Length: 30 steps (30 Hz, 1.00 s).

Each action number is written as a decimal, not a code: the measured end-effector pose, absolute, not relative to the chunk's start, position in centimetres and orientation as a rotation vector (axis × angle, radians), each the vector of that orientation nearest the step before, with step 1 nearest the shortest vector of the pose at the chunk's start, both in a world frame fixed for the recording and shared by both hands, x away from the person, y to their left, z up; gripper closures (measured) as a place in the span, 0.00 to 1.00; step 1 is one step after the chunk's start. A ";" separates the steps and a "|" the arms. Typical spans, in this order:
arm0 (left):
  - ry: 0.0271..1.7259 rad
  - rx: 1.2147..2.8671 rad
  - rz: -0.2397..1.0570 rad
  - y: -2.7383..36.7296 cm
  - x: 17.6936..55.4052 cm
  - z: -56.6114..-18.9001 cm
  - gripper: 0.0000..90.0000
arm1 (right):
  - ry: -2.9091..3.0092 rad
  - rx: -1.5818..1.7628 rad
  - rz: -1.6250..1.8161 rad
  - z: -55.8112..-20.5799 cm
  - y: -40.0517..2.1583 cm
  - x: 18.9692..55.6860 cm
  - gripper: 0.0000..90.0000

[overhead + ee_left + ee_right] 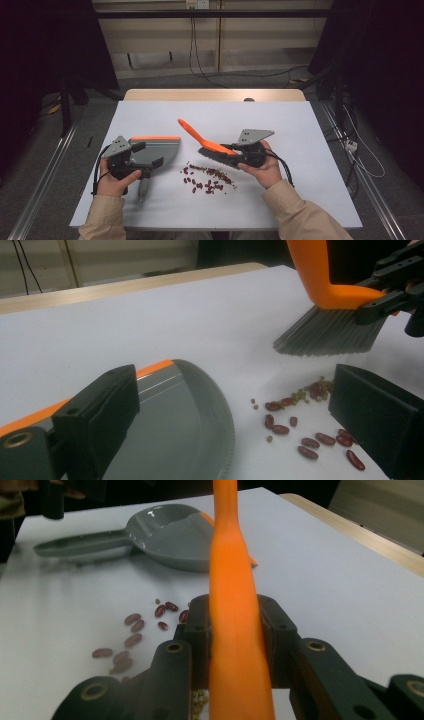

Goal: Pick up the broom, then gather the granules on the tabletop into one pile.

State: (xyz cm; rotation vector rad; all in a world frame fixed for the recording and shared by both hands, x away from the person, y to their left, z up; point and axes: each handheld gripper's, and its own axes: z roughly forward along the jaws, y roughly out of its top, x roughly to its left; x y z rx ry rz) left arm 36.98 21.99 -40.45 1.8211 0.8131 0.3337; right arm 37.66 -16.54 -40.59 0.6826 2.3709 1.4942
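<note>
Orange brush (202, 140) clamped in right tongs (231, 148).

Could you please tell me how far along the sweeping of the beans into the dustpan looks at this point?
Done: the right gripper is shut on the orange brush, bristles raised above the table. In hand: the brush hangs beside the beans; the left gripper, jaws open, is at the dustpan. Left: all the sweeping, since the pan looks empty and the beans lie scattered on the table.
</note>
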 end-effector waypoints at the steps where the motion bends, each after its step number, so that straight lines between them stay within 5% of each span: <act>1: 0.812 1.823 0.334 22.0 37.0 -40.4 0.07 | 2.362 0.712 1.516 -40.5 -16.7 37.5 0.79; 30: 0.820 1.815 0.341 22.3 37.0 -40.4 0.07 | 2.488 0.868 1.734 -42.0 -13.4 34.1 0.79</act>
